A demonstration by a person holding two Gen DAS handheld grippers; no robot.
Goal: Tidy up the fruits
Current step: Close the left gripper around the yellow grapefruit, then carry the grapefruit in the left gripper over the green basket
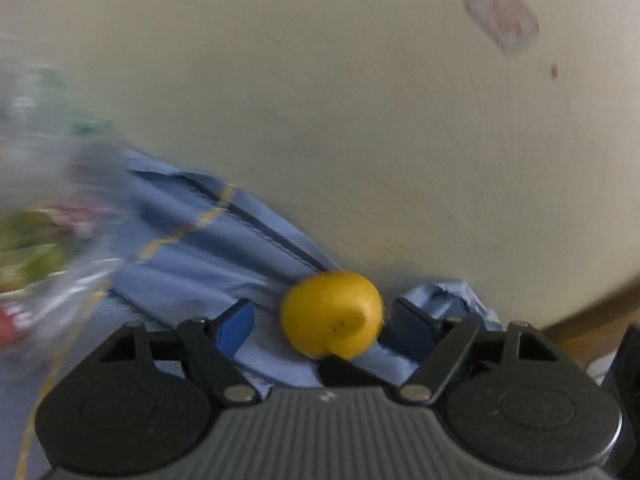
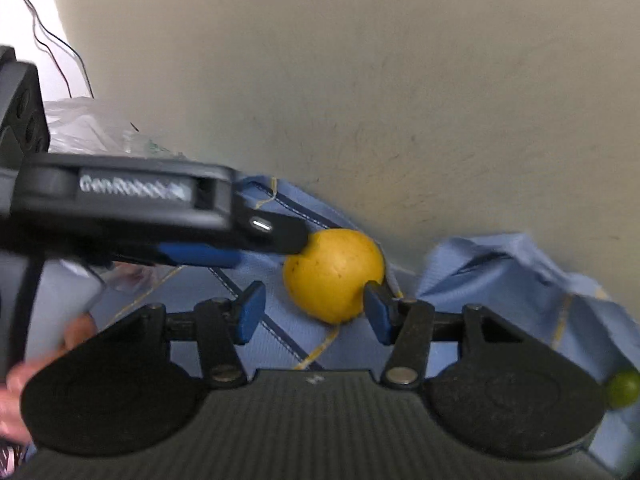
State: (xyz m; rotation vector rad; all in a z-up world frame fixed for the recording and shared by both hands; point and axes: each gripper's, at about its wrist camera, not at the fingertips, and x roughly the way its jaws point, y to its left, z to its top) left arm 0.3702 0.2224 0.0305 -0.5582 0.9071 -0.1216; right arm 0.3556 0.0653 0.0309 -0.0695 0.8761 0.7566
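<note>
On the left wrist view I found a blurred clear bag (image 1: 44, 216) at the far left, with green and red contents I could not identify. Right of it a blue cloth (image 1: 192, 240) with yellow and dark stripes lay rumpled on the pale table (image 1: 360, 120). My left gripper (image 1: 324, 320) stood wide apart over the cloth. The lemon (image 1: 331, 314) sat on the cloth between its fingers, close against the right finger and clear of the left one. I could not tell whether that right finger actually touched the fruit. A faded label (image 1: 502, 14) showed on the table at the far right.

On the right wrist view I noted the left gripper (image 2: 280, 236) reaching in from the left, its tip at the lemon's (image 2: 334, 274) far-left side. A hand (image 2: 16, 384) showed at the lower left edge, and the bag (image 2: 88, 124) lay behind the gripper. My right gripper (image 2: 316, 312) was also spread wide. Its right finger appeared to touch the lemon's near-right side, while its left finger stood apart from it. The cloth (image 2: 500, 280) rose in a fold to the right. A small green fruit (image 2: 622, 388), likely a lime, lay on the cloth at the right edge, well apart from the lemon.
</note>
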